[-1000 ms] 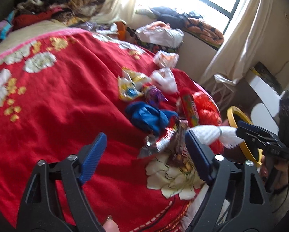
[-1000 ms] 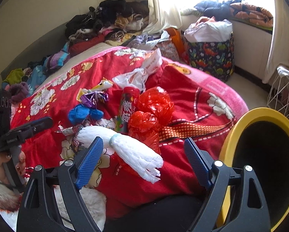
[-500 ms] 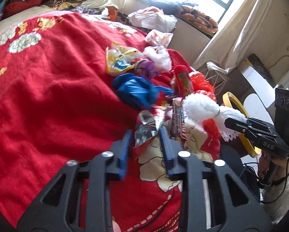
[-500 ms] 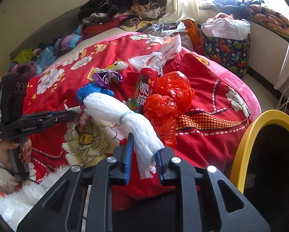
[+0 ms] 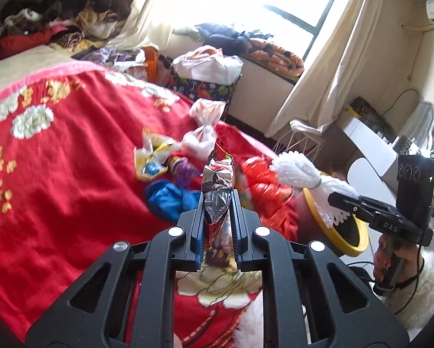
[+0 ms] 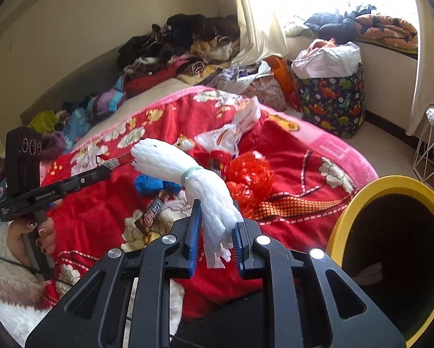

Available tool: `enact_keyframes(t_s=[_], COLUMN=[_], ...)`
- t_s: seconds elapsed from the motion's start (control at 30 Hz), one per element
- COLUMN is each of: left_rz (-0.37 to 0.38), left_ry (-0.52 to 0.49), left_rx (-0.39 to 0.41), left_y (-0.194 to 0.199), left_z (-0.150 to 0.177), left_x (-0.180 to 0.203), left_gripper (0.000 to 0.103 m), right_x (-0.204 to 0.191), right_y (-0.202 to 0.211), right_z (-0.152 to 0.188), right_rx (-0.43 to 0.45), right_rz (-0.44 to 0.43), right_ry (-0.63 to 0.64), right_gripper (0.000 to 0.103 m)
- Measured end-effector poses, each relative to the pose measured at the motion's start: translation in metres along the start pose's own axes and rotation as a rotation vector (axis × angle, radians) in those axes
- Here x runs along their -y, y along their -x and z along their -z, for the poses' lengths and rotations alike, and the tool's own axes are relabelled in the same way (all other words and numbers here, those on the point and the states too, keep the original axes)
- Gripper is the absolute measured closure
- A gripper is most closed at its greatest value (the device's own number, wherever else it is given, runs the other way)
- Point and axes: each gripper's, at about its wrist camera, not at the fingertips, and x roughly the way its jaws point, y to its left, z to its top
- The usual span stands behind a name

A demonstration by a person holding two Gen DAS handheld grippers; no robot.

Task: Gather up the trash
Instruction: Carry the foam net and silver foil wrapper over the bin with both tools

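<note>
Foil wrapper (image 5: 217, 194) pinched upright between left claw (image 5: 217, 217) jaws.

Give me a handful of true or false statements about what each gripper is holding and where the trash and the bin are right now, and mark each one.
1. The left gripper is shut on a crinkled foil wrapper. True.
2. The right gripper is open and holds nothing. False: it is shut on the white foam net.
3. The yellow-rimmed bin stands off the bed, beside the red blanket. True.
4. The blue crumpled bag is already in the bin. False: it lies on the blanket.
5. A chocolate bar wrapper lies on the blanket. True.
</note>
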Motion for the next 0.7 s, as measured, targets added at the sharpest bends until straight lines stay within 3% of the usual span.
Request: enact_keyframes(t_s=[0.37, 0.7], left_rz=[0.023, 0.063], left_ry=[-0.038, -0.101], left_rx=[0.015, -0.013], left_y=[-0.003, -0.016], left_z=[-0.021, -0.02], left_x=[0.037, 0.075], left_gripper=[0.093, 0.093], right_x=[0.018, 0.039], right_y=[0.029, 0.054], right_z=[-0.007, -0.007], right_rx=[0.08, 0.142], right_rz=[0.036, 0.082], right_ry=[-0.063, -0.131], right_gripper=[0.084, 0.084])
